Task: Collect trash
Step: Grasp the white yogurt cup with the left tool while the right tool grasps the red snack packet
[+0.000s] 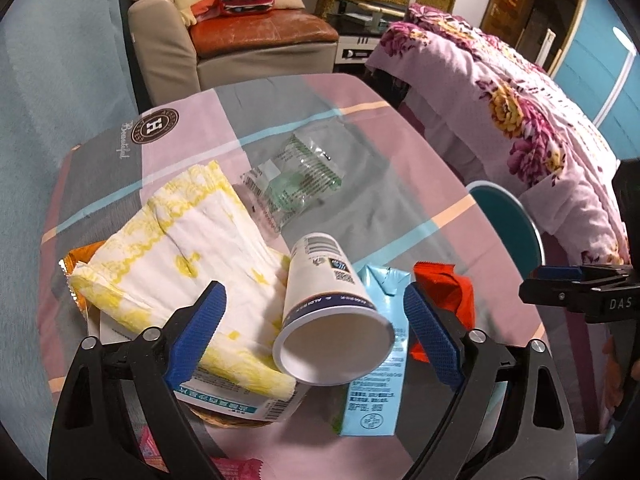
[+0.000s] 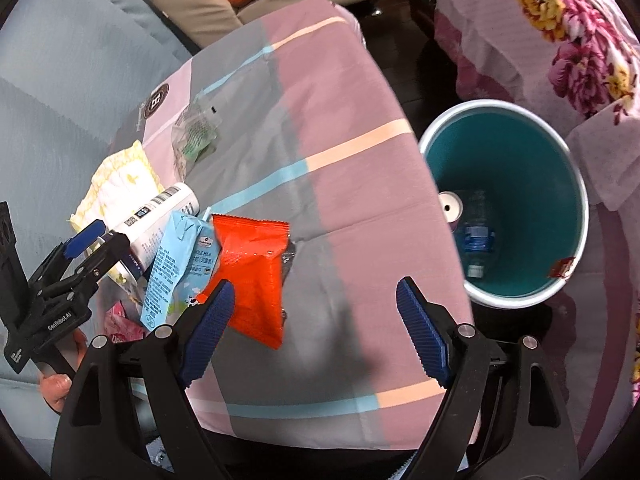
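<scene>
Left claw (image 1: 314, 330) gapes around paper cup (image 1: 332, 312); bin (image 2: 505, 210) beside table edge (image 2: 432, 184).

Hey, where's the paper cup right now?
In the left wrist view the paper cup lies on its side between the napkin and milk carton.

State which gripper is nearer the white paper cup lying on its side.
Left. The left gripper has its open jaws on either side of the white paper cup. The right gripper hangs open over bare cloth beside the red wrapper, farther away.
</scene>
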A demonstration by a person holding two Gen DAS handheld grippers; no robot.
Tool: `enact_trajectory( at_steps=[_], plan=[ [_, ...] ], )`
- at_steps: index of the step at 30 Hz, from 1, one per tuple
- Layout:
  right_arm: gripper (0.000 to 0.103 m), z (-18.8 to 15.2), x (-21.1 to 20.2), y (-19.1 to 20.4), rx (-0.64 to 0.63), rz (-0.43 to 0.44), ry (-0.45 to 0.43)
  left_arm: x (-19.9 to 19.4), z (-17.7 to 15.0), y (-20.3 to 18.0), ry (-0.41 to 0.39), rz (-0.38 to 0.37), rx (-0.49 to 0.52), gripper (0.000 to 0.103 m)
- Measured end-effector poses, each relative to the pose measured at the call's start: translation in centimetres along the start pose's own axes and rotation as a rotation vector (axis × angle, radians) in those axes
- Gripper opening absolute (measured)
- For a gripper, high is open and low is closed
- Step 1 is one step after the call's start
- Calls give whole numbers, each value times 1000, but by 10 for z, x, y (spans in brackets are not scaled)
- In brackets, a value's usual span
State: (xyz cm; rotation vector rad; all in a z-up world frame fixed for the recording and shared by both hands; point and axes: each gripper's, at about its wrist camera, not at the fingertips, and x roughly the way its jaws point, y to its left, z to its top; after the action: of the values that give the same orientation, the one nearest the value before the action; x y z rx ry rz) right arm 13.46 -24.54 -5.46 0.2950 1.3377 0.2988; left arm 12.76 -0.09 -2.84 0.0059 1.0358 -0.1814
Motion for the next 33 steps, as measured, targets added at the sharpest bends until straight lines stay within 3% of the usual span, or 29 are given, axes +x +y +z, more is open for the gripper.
enact_trajectory(
  at_steps=[8,19,22,24,28,33],
  plan=[
    [79,6,24,22,-19,41,44,11,-11,4,45,-37,19,63],
    [79,10,59,39,-43,51,69,15,-17,11,50,-19,31,63],
    [64,8,64,41,-67,50,70,15,-16,10,51,-23,36,63],
    [39,7,67,41,-75,66,85,12,-15,8,46,-13,49,65],
    [32,4,61,42,-105,63,75,6,-10,-2,24,18,99,76],
    [32,4,45,30,-100,47,39,14,-2,-10,38,44,166,77]
  ],
)
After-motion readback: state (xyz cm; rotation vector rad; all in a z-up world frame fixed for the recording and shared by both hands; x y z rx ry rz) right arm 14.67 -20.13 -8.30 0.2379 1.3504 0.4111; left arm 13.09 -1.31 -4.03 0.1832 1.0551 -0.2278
